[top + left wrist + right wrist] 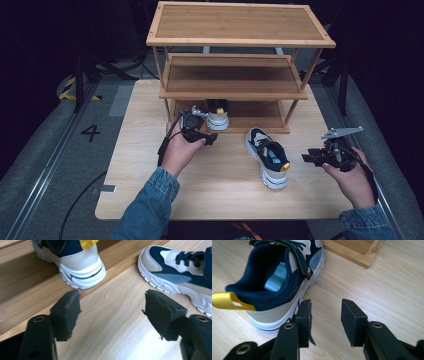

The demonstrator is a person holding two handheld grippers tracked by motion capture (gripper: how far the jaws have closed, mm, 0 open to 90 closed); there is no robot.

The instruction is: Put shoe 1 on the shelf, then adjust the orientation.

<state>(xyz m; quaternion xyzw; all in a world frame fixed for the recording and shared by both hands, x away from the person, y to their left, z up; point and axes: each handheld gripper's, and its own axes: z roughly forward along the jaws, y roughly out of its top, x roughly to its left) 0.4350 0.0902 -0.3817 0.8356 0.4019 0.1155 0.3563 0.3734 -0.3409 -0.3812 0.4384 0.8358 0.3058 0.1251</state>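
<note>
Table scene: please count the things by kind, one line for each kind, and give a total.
Sneakers: 2, one on the lowest shelf, one on the table
Wooden shoe rack: 1
Hand-held tools: 2, left tool and right tool, both open and empty
Total: 5

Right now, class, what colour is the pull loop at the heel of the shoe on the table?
Yellow; the pull loop shows best in the right gripper view.

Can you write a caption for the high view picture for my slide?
One sneaker sits on the rack's bottom shelf, its mate waits on the table between two open grippers.
</note>
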